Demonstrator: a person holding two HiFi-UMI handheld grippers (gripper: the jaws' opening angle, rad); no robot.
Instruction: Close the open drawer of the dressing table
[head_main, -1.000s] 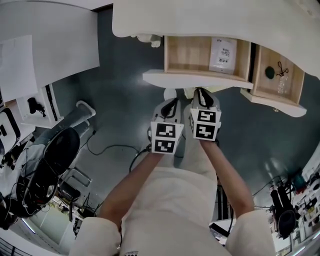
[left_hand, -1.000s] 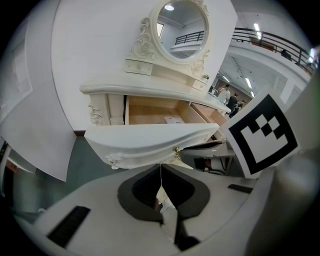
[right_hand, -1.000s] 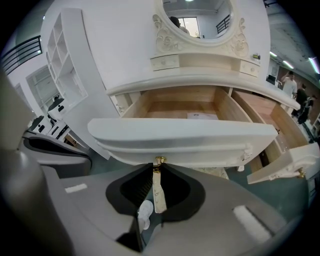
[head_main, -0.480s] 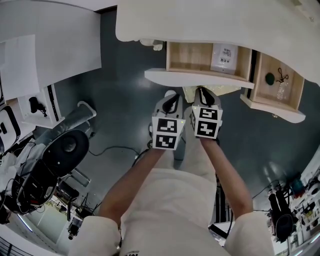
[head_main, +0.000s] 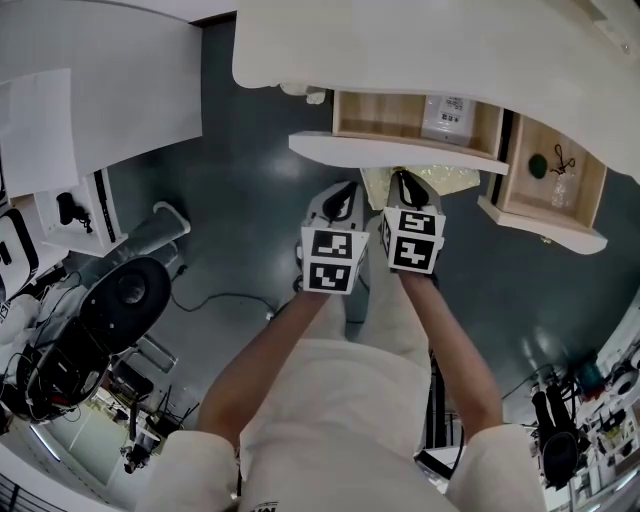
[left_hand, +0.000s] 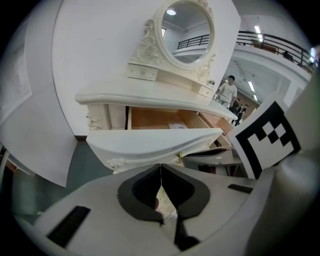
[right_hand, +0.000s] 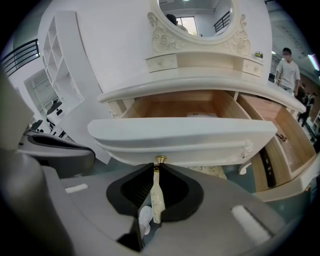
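Change since earlier frame: central drawer (head_main: 400, 152) front has slid toward the top of the head view, so less of its wooden floor shows; both grippers have followed it upward.
Central drawer: partly open below the dressing table (head_main: 420, 50), upper centre of the head view; a white packet (head_main: 447, 117) lies inside near the back.
Right hand-held gripper (right_hand: 154, 168): jaws have just been closing and stand all but together, with only a thin slit behind the tips; nothing lies between the pads, and the tips sit right at the brass knob (right_hand: 159, 160) on the drawer front.
Left hand-held gripper (left_hand: 161, 166): jaws closed tip to tip and empty, just below the drawer front and left of the knob.
Grippers together: side by side, marker cubes toward the person, just under the drawer front at centre frame.
Side drawer (head_main: 545, 222): also open, at the right of the head view, with a dark round item (head_main: 539, 165) inside.
Oval mirror (left_hand: 185, 30): upright on the desk top, at the top of the left gripper view.
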